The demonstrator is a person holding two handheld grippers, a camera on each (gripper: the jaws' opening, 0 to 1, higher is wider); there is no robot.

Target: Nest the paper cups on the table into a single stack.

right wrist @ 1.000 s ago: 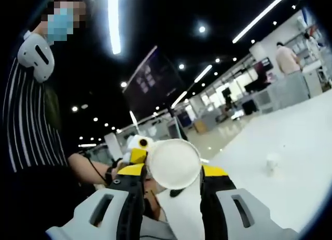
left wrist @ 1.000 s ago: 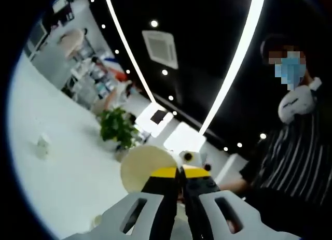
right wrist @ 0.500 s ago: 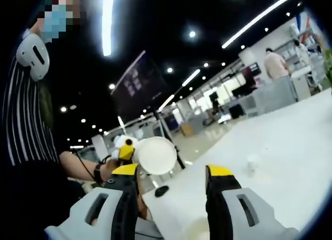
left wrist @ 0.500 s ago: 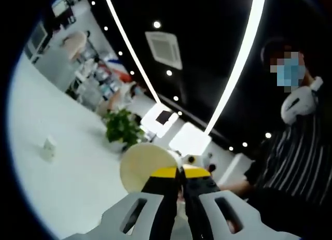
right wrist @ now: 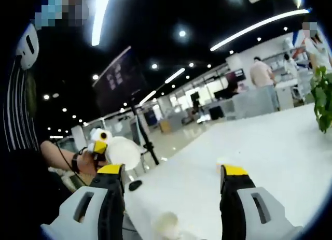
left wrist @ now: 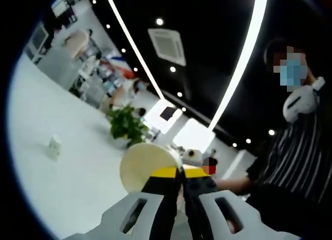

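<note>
My left gripper [left wrist: 180,172] has its yellow-tipped jaws pressed together, clamped on a paper cup [left wrist: 148,165]. My right gripper [right wrist: 174,172] has its jaws spread wide apart with nothing between them. In the right gripper view, my left gripper appears at left, gripped by my hand [right wrist: 85,162]

Wide white table, little in the way

In the right gripper view the right gripper [right wrist: 174,178] has its jaws spread wide, open tabletop [right wrist: 270,146] running out between them; a paper cup [right wrist: 167,223] sits low in the gap and a small white object [right wrist: 223,163] lies by the right jaw tip. The left gripper [right wrist: 98,145] with its cup [right wrist: 122,152] hangs off to the left, apart. In the left gripper view, a potted plant [left wrist: 126,125] and a small white item [left wrist: 53,145] stand well apart on bare table.
</note>
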